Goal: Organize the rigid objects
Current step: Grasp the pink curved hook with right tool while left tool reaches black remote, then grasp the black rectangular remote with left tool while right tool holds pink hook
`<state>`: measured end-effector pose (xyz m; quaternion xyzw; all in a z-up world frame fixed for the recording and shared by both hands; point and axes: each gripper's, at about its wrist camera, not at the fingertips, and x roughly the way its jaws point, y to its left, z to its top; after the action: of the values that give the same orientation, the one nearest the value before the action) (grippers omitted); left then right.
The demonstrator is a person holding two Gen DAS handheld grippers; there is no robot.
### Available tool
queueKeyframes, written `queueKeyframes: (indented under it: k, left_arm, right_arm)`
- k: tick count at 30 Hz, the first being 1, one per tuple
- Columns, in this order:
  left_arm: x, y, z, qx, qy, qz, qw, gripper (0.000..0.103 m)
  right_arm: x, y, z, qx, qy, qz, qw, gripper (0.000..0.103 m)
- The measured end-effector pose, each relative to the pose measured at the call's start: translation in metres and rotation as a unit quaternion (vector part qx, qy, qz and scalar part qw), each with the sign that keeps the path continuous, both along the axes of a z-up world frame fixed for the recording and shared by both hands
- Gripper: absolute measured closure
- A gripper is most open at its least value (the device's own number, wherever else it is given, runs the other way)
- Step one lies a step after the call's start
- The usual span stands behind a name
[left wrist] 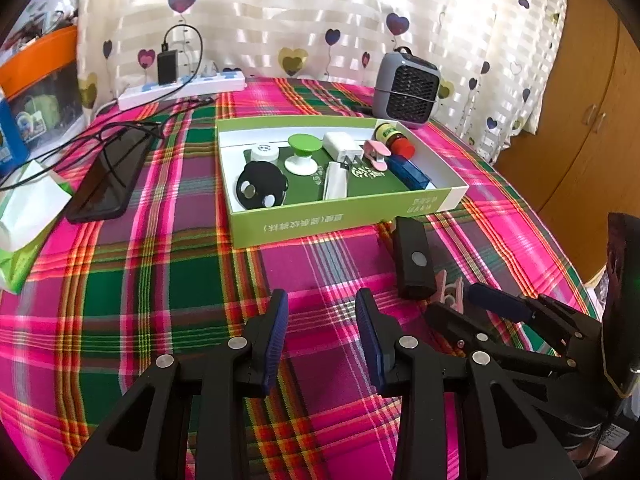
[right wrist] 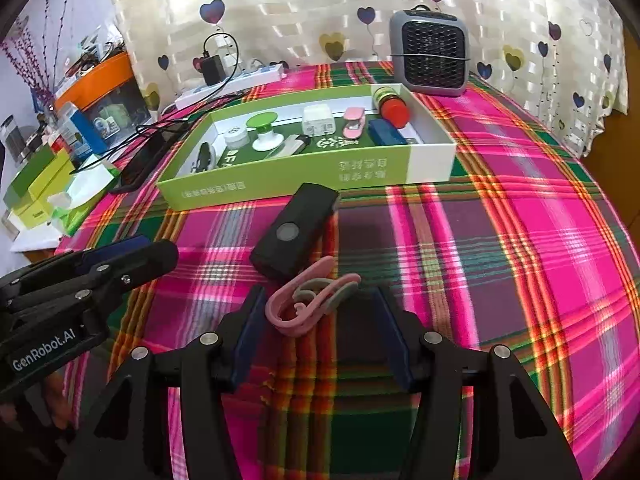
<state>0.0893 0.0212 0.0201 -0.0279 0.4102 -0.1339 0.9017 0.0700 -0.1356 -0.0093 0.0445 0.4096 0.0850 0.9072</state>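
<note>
Pink clip (right wrist: pixel 310 302) flat on plaid cloth, touching black rectangular device (right wrist: pixel 296 230), near green box (right wrist: pixel 280 184)

Right gripper (right wrist: pixel 320 312) open around pink clip (right wrist: pixel 308 304)

Positioned on plaid cloth (right wrist: pixel 500 248), just beside black device (right wrist: pixel 296 232), near green box (right wrist: pixel 280 188).

- tablecloth (right wrist: pixel 500 240): woven cloth in plaid, matt, lightly ribbed;
- green box (right wrist: pixel 280 184): card, smooth with a slight sheen; white inside walls matt;
- black rectangular device (right wrist: pixel 298 224): matt plastic with a round greyish button that looks metallic;
- pink clip (right wrist: pixel 308 300): smooth plastic, soft sheen, with grey inner parts;
- right gripper (right wrist: pixel 320 320): matt black plastic arms, shiny metal rivets, blue ribbed pads;
- heater (right wrist: pixel 432 54): grey plastic casing, dark mesh grille;
- curtain (left wrist: pixel 320 12): satiny striped cloth;
- phone (left wrist: pixel 108 172): glossy glass face;
- cupboard (left wrist: pixel 592 92): smooth wood.
</note>
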Motion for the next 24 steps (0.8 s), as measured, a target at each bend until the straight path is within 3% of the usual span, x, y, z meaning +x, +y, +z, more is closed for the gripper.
queueKeyframes:
  k: [5,24]
  left_arm:
    - [0.003,-0.002,-0.001,-0.001,0.002,-0.006,1.0000,0.069]
    - [0.003,-0.012,-0.003,0.000,0.010,-0.018,0.9998,0.069]
  right_arm:
    - [-0.001,-0.012,-0.001,-0.010,-0.002,-0.017,1.000,0.048]
    - [0.009,-0.011,-0.001,-0.037,0.008,-0.001,0.999,0.048]
